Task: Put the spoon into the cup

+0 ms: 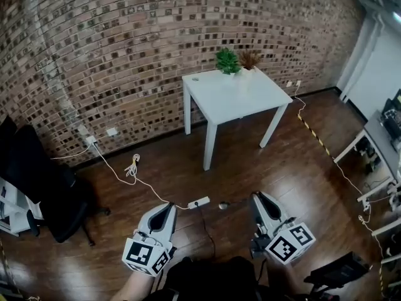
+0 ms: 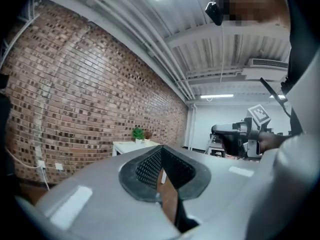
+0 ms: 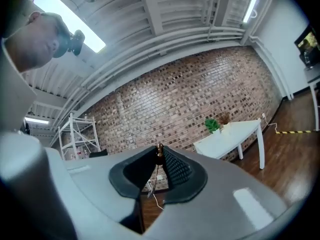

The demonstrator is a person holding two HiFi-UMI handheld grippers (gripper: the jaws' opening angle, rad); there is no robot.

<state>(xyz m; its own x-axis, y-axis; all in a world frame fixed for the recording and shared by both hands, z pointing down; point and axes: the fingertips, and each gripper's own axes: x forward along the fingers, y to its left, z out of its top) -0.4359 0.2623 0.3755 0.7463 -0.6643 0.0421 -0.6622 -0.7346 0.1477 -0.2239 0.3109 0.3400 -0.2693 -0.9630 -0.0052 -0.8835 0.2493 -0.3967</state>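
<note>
Seen from the head, looking steeply down, a room has a dark wooden floor (image 1: 282,168) and a red brick wall (image 1: 125,55) across the far side. A white table (image 1: 238,96) stands against that wall, far from the person. At its far edge sit a leafy green potted plant (image 1: 227,61) and, just to its right, a brownish potted plant (image 1: 249,59).

The spoon and the cup cannot be picked out in any view. Only a small speck (image 1: 195,78) lies near the table's far left corner, too small to name.

On the floor between table and person lie a white power strip (image 1: 198,202) and a white cable (image 1: 119,168) running left to wall sockets. A black office chair (image 1: 37,180) stands at the near left.

Both tools are held low at the near edge, well apart from the table. The left claw (image 1: 168,209) is closed and empty, its tips meeting. The right claw (image 1: 258,197) is nearly closed, with a narrow slit and a small brown bit (image 3: 159,147) pinched at its tips, too small to identify.
</note>
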